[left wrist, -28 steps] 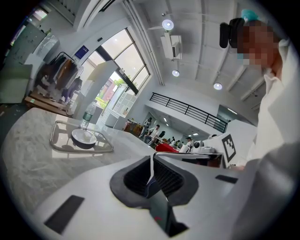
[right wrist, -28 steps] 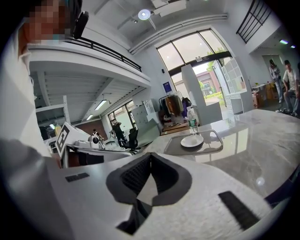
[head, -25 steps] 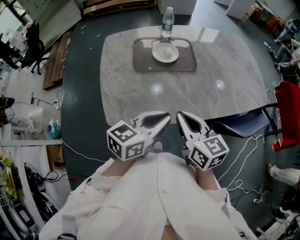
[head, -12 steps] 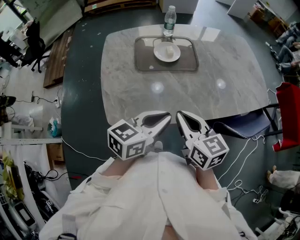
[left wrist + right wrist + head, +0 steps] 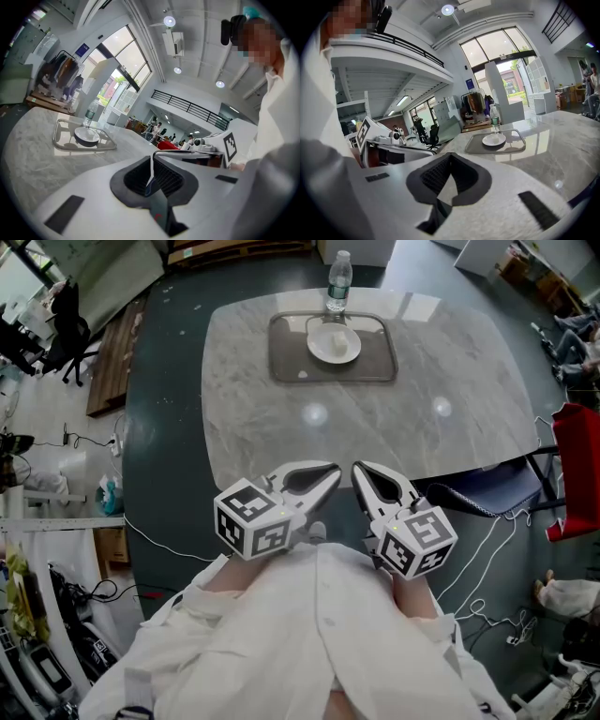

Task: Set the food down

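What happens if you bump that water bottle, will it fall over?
Probably, yes: the water bottle stands tall and narrow, so it likely tips easily. Being round, it might then roll across the smooth table. It looks like clear plastic, so it probably would not break.

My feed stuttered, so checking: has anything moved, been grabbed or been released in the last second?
Nothing visibly changed. The left claw and right claw stay shut and empty at the edge of the grey marble table; the round white plate still sits on the grey rectangular tray by the clear plastic water bottle.
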`<act>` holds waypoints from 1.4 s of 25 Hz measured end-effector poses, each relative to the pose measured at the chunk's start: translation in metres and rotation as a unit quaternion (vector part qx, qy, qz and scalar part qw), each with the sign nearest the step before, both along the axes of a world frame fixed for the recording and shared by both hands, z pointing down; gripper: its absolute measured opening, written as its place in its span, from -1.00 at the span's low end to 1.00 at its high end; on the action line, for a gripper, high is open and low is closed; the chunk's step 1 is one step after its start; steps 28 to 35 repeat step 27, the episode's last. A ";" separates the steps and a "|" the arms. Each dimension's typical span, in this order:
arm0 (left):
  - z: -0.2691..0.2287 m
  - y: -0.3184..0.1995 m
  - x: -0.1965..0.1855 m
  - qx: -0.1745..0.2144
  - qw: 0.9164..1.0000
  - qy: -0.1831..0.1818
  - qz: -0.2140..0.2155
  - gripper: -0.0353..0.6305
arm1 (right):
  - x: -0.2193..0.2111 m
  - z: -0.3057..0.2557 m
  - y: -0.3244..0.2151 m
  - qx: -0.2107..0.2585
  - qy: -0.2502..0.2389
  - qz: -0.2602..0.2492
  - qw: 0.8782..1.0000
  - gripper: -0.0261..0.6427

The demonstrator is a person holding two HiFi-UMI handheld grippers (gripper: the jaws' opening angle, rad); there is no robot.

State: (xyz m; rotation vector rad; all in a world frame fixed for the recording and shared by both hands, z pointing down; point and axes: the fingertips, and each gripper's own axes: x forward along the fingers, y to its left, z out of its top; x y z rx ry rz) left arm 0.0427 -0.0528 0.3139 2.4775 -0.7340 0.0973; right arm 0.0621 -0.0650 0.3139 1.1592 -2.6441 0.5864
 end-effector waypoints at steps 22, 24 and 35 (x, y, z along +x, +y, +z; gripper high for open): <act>0.006 0.004 0.001 -0.006 1.000 -0.015 0.011 -0.80 | -0.008 0.001 0.001 -0.003 0.011 -0.015 1.000 -0.91; 0.006 0.005 0.003 -0.004 1.000 -0.016 0.015 -0.81 | -0.008 0.002 0.001 -0.004 0.012 -0.015 1.000 -0.91; 0.006 0.006 0.005 -0.006 1.000 -0.012 0.018 -0.81 | -0.007 0.003 0.002 -0.005 0.013 -0.015 1.000 -0.91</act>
